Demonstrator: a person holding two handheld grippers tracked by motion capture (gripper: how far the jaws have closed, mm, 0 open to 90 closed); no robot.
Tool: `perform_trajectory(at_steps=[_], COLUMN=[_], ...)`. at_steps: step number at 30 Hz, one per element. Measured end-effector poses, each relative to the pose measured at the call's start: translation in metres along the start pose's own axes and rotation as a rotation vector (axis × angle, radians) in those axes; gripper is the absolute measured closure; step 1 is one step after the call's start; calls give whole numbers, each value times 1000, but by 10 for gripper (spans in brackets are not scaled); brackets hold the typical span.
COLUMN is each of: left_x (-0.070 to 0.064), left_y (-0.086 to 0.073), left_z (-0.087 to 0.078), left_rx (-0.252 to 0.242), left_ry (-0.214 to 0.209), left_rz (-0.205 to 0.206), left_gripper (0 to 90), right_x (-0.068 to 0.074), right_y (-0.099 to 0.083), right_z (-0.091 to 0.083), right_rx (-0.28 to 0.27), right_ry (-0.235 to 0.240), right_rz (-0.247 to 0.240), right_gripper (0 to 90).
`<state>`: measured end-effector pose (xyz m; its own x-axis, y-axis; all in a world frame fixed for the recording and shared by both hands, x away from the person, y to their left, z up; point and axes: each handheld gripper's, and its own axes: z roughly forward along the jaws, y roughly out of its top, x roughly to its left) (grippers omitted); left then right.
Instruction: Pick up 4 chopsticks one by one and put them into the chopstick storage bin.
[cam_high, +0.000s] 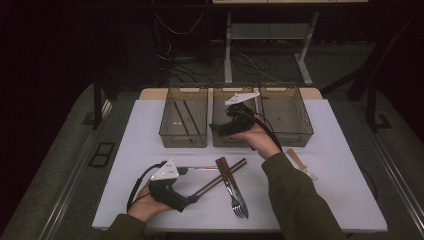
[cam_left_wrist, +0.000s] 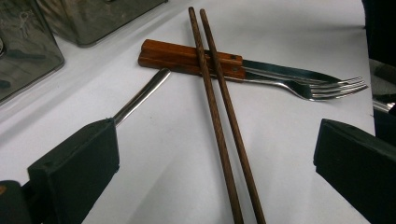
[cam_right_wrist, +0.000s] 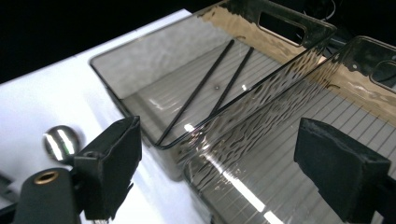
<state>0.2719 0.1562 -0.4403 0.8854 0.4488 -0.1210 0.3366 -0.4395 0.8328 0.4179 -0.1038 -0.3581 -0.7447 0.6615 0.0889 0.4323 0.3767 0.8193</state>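
The left tongs (cam_high: 192, 199) stand wide apart, low over the bench's near edge, straddling the near ends of the wooden chopsticks (cam_left_wrist: 219, 116). The pair lies slantwise across a wood-handled knife (cam_left_wrist: 191, 58) and fork (cam_left_wrist: 308, 88), resting on their handles. Thin, light, stiff and likely to roll, the chopsticks are best pinched together near this free end, where bare bench (cam_high: 125, 150) gives room. The right tongs (cam_high: 216, 129) hang open and empty over the middle bin (cam_high: 220, 140) at the far edge.
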Motion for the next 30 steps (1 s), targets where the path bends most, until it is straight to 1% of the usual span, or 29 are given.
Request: perform_trajectory(at_steps=[2,5,6,8,9,12,15,17,19,21,23,24,26,28,30], left_x=[1,2,2,1,1,2,2,2,3,2,2,1,1,2,2], left_y=[0,-1,-1,0,0,0,0,0,0,0,0,0,0,0,0], left_z=[0,0,0,0,0,0,0,0,0,0,0,0,1,1,0], left_rx=[5,-2,8,2,5,5,2,3,7,4,5,4,3,4,9], left_ry=[0,2,2,2,3,6,8,8,11,18,21,20,22,25,34], left_rz=[-4,-10,0,-5,0,-3,-5,-8,-5,-6,-5,-12,-13,-9,-13], left_gripper=[0,0,0,0,0,0,0,0,0,0,0,0,0,0,0], right_x=[0,1,2,4,5,8,11,12,12,13,13,13,13,12,10], right_y=[-3,-7,-9,-14,-17,-26,-37,-45,-52,-61,-69,-73,-82,-91,-101], right_z=[-8,-18,-22,-28,-32,-44,-53,-59,-63,-66,-68,-70,-74,-78,-82], right_rx=[-21,-34,-31,-38,-47,-74,-77,-78,-79,-73,-70,-68,-66,-62,-61], right_ry=[2,13,12,5,9,14,-2,-1,0,-5,-7,-7,-9,-9,-20], right_rz=[5,-6,-6,-20,-26,-36,-43,-47,-41,-53,-49,-47,-45,-44,-32], right_gripper=[154,154,154,154,154,154,153,153,153,154,153,154,154,154,154])
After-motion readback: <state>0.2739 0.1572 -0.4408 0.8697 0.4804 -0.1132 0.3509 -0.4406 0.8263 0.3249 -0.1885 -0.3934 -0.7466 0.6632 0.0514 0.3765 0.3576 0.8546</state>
